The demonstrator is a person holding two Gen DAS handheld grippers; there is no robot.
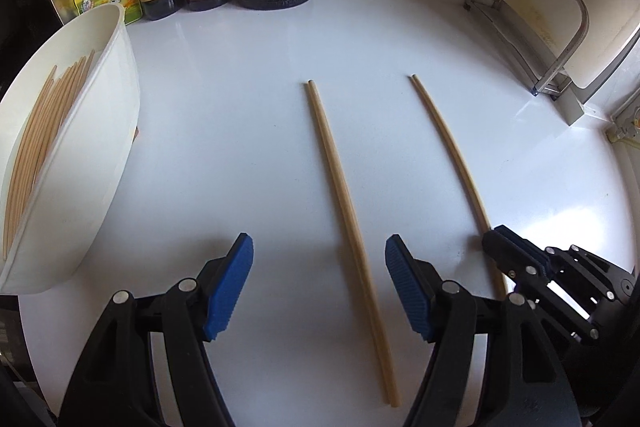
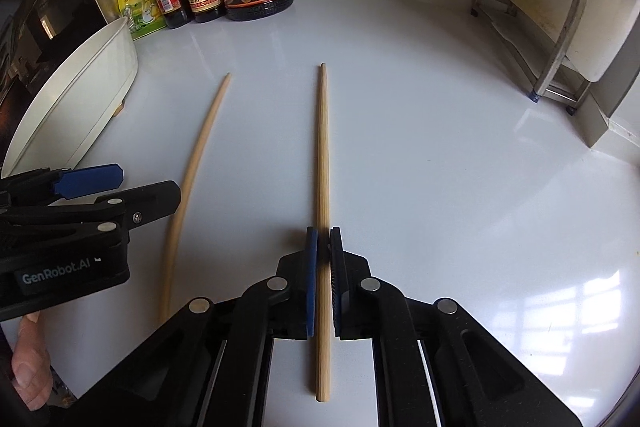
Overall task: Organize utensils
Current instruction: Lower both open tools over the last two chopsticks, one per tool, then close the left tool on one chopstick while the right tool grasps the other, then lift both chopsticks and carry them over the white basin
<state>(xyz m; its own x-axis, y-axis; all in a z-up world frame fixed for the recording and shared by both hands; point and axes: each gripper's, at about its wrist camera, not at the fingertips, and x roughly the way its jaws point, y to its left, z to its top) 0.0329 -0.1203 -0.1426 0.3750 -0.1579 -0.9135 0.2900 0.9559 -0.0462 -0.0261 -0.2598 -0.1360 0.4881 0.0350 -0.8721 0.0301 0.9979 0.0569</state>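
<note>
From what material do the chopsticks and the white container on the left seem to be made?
The chopsticks look like unfinished bamboo or pale wood: matte tan with fine lengthwise grain. The white container looks like smooth plastic, though glazed ceramic is possible: an even, slightly glossy wall.

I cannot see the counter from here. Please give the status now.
Left gripper open over one chopstick pair. Right gripper shut on the other chopstick pair. White bin at left holds more chopsticks. Nothing in the way.
</note>
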